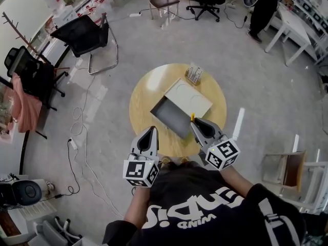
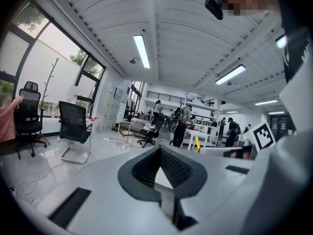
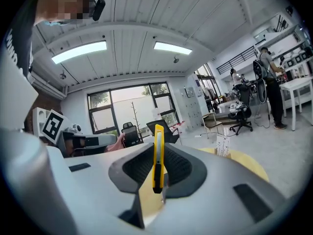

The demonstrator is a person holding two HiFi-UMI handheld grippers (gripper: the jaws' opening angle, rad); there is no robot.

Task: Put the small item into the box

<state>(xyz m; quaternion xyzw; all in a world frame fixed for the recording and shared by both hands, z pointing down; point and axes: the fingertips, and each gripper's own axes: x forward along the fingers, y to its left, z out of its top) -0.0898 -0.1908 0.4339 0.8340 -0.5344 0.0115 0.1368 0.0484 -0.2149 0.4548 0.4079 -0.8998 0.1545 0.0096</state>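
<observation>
Yellow knife (image 3: 158, 148) in right gripper (image 1: 197, 124), beside open box (image 1: 169, 115) edge

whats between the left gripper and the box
Nothing: in the head view, only a bare strip of table shows between the left gripper and the open box. The yellow knife sits clamped in the right gripper.

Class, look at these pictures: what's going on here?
A person at a round wooden table holds a gripper in each hand. The right gripper is shut on a yellow utility knife, close by the open grey box on the table. The left gripper is shut and empty, nearer the table's edge. The knife is not yet in the box.
</observation>
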